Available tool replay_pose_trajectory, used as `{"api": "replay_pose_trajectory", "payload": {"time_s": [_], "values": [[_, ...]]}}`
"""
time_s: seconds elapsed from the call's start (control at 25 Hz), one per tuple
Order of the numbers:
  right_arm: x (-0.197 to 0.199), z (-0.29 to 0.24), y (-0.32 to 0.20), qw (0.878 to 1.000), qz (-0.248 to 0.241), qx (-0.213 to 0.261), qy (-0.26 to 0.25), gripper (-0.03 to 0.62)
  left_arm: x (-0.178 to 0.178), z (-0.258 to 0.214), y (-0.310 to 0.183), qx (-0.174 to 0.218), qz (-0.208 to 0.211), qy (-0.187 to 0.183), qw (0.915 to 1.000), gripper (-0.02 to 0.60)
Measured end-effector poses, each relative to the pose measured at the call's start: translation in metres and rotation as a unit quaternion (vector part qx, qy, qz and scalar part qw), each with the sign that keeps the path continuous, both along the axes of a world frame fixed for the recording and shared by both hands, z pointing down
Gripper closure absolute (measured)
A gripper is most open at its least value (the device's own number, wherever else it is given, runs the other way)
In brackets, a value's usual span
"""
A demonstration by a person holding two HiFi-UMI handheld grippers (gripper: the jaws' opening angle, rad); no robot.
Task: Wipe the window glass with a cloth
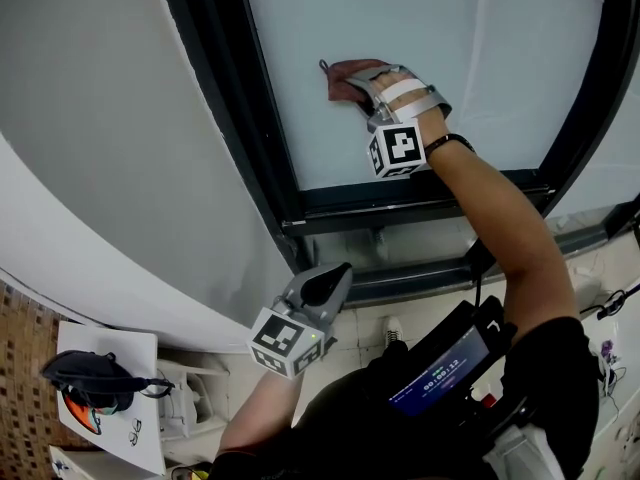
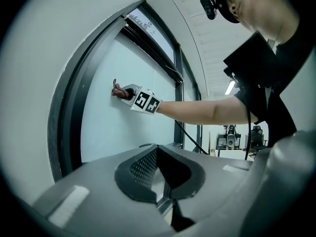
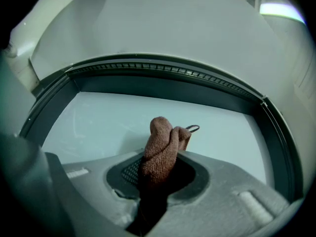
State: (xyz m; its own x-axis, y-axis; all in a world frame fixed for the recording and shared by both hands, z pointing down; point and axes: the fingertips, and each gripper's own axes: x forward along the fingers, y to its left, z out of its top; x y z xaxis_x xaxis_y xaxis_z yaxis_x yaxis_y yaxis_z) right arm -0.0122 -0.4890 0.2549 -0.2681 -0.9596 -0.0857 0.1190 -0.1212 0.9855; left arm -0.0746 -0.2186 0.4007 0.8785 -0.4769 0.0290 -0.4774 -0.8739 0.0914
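Right arm stretched out nearly straight, forearm bare, a black wristband (image 1: 447, 143) at the wrist. It carries the right gripper (image 1: 368, 86) up to the window glass (image 1: 440, 28). The jaws of this gripper are clamped on a bunched reddish-brown cloth (image 3: 160, 149). The cloth's free end stands out beyond the jaw tips and presses against the pane in the pane's left half, near the dark window frame (image 1: 250, 118). A small hanging loop (image 3: 193, 128) juts from the cloth's right side. Left arm bent at the elbow and held low. The left gripper (image 1: 328, 284) points towards the bottom rail of the frame without touching it; its jaws are closed together with nothing between them. The glass is pale and frosted-looking, set in a black frame with a second framed pane (image 1: 625, 158) to the right. A plain white wall (image 1: 100, 168) lies to the left of the frame. Brown mosaic floor tiles (image 1: 20, 368) and a white sheet (image 1: 110, 418) bearing a dark object (image 1: 95, 376) show at lower left. A dark device with a lit screen (image 1: 440, 373) hangs at the person's chest.
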Motion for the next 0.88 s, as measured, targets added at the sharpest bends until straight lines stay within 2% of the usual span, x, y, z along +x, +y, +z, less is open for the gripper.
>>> {"api": "replay_pose_trajectory", "payload": {"time_s": [0.28,0.48,0.56,0.68,0.88], "values": [[0.000,0.008,-0.004,1.000,0.011,-0.016,0.014,0.530,0.000,-0.002,0.005,0.005,0.003,0.003,1.0000,0.565],[0.000,0.001,0.002,0.996,0.010,-0.074,0.040,0.529,0.003,-0.006,0.012,0.004,0.013,0.006,0.9999,0.565],[-0.001,-0.028,0.016,0.998,-0.001,-0.052,0.038,0.528,0.005,-0.008,0.014,0.006,0.018,0.009,0.9998,0.565],[0.012,-0.090,0.033,1.000,-0.011,0.010,0.021,0.528,0.012,-0.008,0.014,0.010,0.021,0.006,0.9997,0.565],[0.053,-0.185,0.043,0.996,0.009,0.088,0.018,0.528,0.030,-0.011,0.009,0.021,0.026,-0.008,0.9994,0.565]]}}
